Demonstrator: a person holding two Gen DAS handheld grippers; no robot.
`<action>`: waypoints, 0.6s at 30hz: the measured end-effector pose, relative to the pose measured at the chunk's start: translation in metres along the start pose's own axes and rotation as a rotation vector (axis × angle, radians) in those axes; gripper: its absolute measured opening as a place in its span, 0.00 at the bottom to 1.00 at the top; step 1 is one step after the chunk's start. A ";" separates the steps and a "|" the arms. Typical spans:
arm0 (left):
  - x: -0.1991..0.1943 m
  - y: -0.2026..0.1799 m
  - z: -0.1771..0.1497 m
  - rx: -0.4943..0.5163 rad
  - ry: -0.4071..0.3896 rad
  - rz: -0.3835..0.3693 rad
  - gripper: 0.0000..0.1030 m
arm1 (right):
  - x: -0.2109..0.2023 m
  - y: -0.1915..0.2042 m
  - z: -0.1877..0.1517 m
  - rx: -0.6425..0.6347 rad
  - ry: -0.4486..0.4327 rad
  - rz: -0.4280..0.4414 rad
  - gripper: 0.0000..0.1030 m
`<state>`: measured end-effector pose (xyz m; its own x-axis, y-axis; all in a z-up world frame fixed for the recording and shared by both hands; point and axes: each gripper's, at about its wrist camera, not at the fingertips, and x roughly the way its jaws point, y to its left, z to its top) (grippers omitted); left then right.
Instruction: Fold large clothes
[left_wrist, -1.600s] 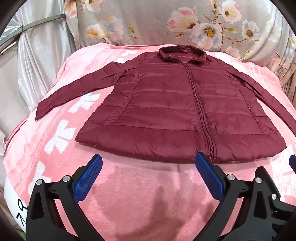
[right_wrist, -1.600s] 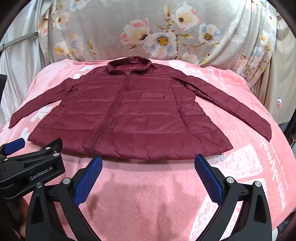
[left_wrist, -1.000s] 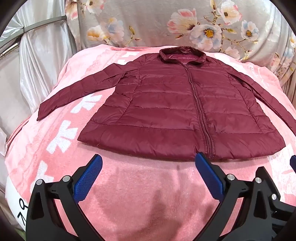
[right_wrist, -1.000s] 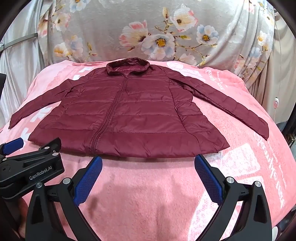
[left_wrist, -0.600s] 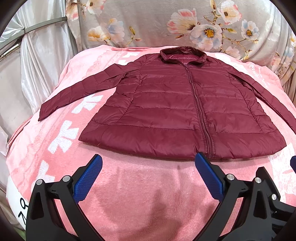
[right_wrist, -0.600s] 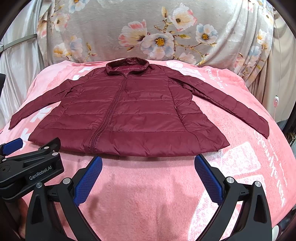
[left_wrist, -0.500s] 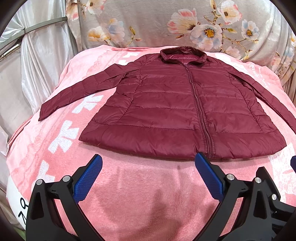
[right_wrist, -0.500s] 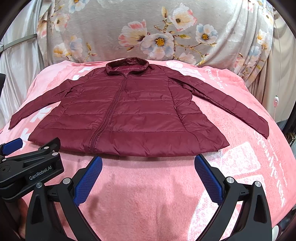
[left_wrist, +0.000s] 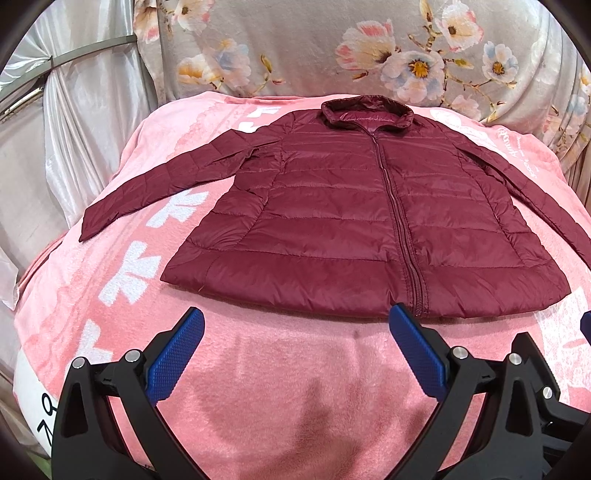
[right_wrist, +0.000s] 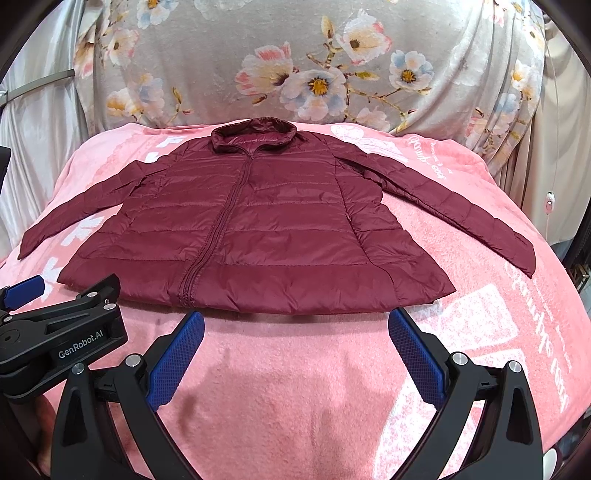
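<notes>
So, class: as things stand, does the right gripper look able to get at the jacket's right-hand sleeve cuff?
Probably yes. The right gripper is open and empty, and the sleeve cuff lies flat on the pink blanket with nothing on it or between them.

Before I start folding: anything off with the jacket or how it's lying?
Nothing stands out. The maroon jacket lies flat, zipped, front up on the pink blanket, both sleeves spread outward. Both tools, left and right, are open, short of the hem.
</notes>
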<state>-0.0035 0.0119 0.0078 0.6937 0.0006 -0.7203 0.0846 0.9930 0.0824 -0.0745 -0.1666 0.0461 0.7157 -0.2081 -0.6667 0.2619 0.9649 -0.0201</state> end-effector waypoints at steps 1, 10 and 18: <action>-0.001 -0.001 0.000 0.000 0.000 0.001 0.95 | 0.000 0.000 0.000 -0.001 0.001 -0.001 0.95; -0.001 -0.001 -0.001 0.001 -0.003 0.002 0.95 | -0.001 0.001 0.001 0.001 -0.001 -0.002 0.95; -0.002 -0.003 -0.001 0.002 -0.003 0.005 0.95 | -0.002 0.000 -0.001 0.000 -0.001 0.000 0.95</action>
<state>-0.0054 0.0093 0.0082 0.6961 0.0048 -0.7179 0.0830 0.9927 0.0871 -0.0759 -0.1661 0.0467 0.7164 -0.2087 -0.6658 0.2623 0.9648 -0.0202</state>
